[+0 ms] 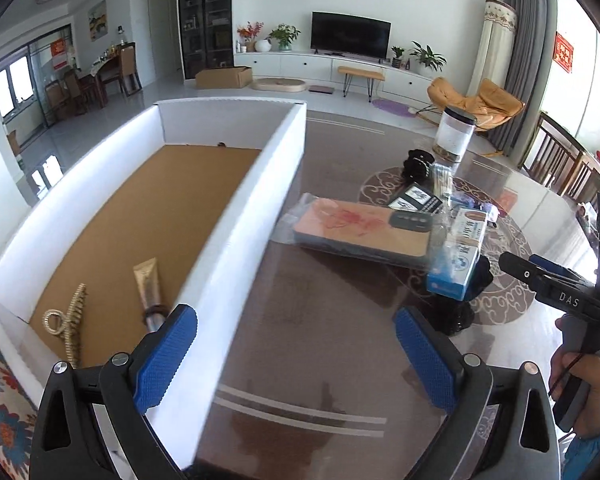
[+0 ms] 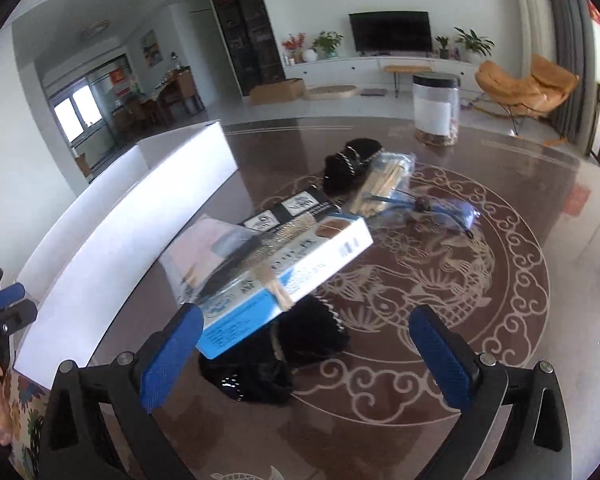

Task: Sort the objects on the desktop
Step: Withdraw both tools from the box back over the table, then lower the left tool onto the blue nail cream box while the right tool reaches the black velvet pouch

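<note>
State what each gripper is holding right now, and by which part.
Nothing is held. The left gripper and the right gripper both stand wide open with only bare table between their pads.

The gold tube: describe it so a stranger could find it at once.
Find the long white box with a brown floor, left of the pile on the dark table. At its near end lie two things: the gold tube is the smooth, straight one, right of the ribbed gold hair clip.

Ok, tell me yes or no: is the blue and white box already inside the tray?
No, the blue and white box lies on the table among the pile, outside the tray.
</note>
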`<state>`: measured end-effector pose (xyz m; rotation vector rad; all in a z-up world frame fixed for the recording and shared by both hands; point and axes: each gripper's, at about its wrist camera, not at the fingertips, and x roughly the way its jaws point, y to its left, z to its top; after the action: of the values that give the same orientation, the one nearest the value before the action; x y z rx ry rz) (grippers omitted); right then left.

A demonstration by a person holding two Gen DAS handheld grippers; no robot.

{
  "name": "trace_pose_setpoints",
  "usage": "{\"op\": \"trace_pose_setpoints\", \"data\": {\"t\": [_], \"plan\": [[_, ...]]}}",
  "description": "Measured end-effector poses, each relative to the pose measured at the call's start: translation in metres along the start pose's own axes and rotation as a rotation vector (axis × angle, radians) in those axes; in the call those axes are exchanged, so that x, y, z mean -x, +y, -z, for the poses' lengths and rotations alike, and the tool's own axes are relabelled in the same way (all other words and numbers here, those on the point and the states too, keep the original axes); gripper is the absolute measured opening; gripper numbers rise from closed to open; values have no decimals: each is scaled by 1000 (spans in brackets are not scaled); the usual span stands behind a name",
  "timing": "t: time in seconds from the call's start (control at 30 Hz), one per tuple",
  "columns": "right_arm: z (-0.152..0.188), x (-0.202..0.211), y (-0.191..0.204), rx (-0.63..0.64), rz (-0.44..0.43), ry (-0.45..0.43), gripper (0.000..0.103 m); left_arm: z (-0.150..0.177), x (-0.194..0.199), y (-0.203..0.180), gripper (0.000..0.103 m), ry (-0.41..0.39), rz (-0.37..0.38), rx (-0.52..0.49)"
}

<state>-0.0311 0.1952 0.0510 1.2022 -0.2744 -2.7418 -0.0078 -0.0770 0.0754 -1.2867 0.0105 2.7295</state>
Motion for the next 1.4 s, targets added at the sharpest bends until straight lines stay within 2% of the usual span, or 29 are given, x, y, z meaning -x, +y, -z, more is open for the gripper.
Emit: {"op": "trace_pose_setpoints", "data": {"t": [0.13, 0.2, 0.23, 0.27, 0.3, 0.33, 0.4, 0.5, 0.63, 0.73, 0.87, 0.93, 1.0, 1.13, 1.27, 1.33, 1.4], "plan": [[4, 0, -27, -85, 46, 20, 103, 25, -51, -34, 101, 85, 2, 38], [3, 0, -46, -193, 122, -7, 103, 40, -70, -37, 101, 124, 7, 64], [-1, 1, -55, -259, 120, -22, 103, 48, -77, -37, 101, 145, 5, 77], [-4, 5, -59, -303, 76, -27, 103, 48, -78, -37, 100, 160, 4, 85], [-6, 6, -56, -310, 24, -20, 103, 46, -74, -37, 100, 134, 11, 81], [-6, 7, -43, -271, -15, -1, 103, 45, -69, -36, 100, 87, 5, 76], [1, 0, -10, -104, -47, 42, 103, 47, -62, -34, 101, 35, -36, 78], [27, -13, 32, 73, -68, 57, 103, 49, -61, -30, 101, 37, -36, 98], [44, -45, 48, 183, -64, 139, 103, 48, -58, -28, 101, 17, -38, 102], [41, -51, 34, 192, 34, 114, 103, 48, -57, -26, 101, 18, -33, 113], [36, -33, -33, -30, 205, 85, 103, 46, -63, -24, 101, 27, -7, 138], [39, -19, -57, -67, 296, 67, 103, 46, -67, -24, 101, 40, 5, 143], [40, -5, -70, -73, 332, 41, 103, 46, -69, -26, 101, 47, 9, 139], [15, 16, -65, -76, 228, -35, 103, 47, -70, -32, 101, 40, 0, 122], [-41, -2, -53, -101, 124, -70, 103, 48, -66, -36, 101, 23, -11, 94], [-65, -28, -51, -107, 118, -33, 103, 48, -65, -35, 101, 18, -11, 96], [-77, -54, -51, -120, 116, 44, 103, 48, -63, -32, 101, 12, -5, 108]]}}
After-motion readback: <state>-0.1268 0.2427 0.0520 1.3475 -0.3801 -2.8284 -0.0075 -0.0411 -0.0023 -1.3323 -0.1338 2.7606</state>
